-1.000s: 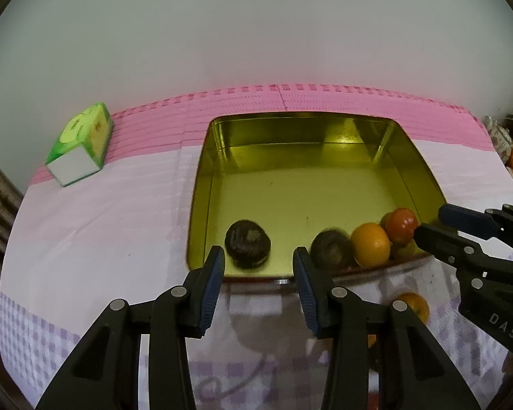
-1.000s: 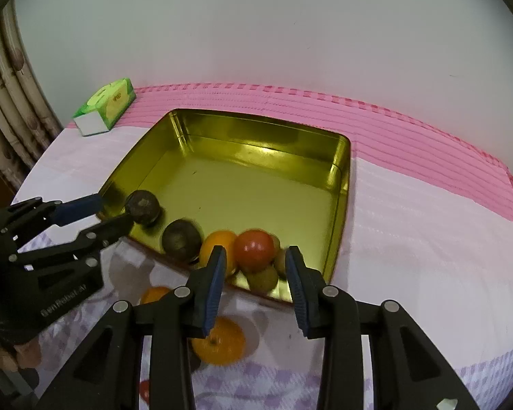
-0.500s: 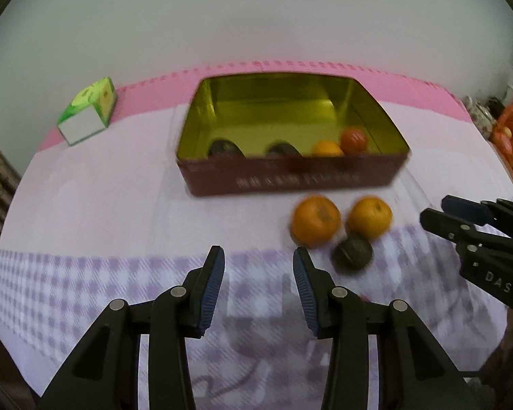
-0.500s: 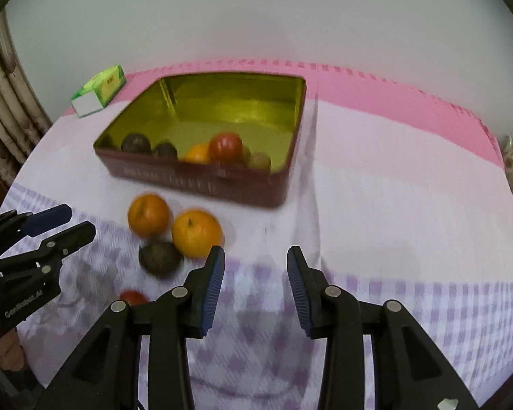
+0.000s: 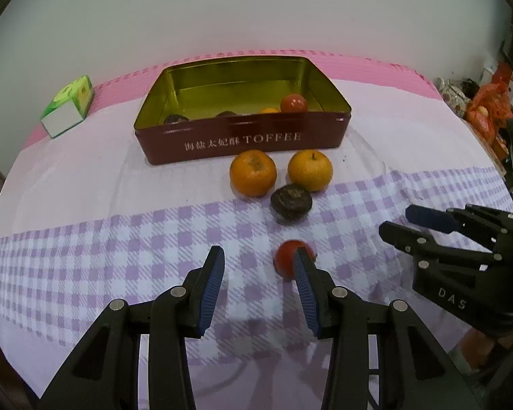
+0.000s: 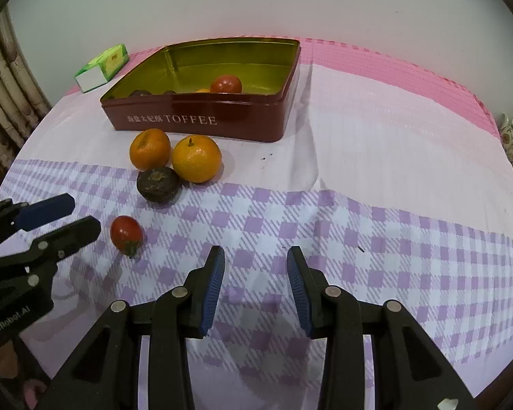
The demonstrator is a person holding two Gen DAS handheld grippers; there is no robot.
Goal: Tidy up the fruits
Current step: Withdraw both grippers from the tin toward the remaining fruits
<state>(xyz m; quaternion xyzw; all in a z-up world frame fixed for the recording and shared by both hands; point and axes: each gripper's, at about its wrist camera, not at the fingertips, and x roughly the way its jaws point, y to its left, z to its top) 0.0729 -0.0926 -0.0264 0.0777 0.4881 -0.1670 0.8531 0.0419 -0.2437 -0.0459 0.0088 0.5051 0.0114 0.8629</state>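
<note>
Plain white wall behind, table covered with a cloth [image 6: 376, 157] that is pink-striped at the far edge, pale in the middle and purple-checked near the grippers. Green and white carton [image 5: 68, 106] sits at the far left, apart from everything else. Cluttered stuff with an orange bag at the far right edge, too small to tell. Dark red tin [image 5: 242, 136] with a gold inside stands mid-table, lid off, front wall reads "TOFFEE" after a row of Chinese characters. Inside the tin along the front wall: a red tomato [image 6: 226, 84], a bit of orange fruit and two dark fruits, mostly hidden by the wall. On the cloth just in front of the tin: two oranges [image 5: 253, 173] [image 5: 310, 170] side by side, a dark wrinkled fruit [image 5: 291, 202] touching them on the near side. A small red tomato [image 6: 126, 232] lies alone on the checked part, nearer the grippers. Left gripper [image 5: 258, 285] has its jaws spread with only cloth between them; small tomato sits just beyond its right finger tip, partly hidden by it. Right gripper [image 6: 255, 283] also spread, nothing gripped, pointing at bare checked cloth well right of the fruit. Gripper bodies read "DAS" and "GenRobot.AI". Nothing blocks the loose fruit.
</note>
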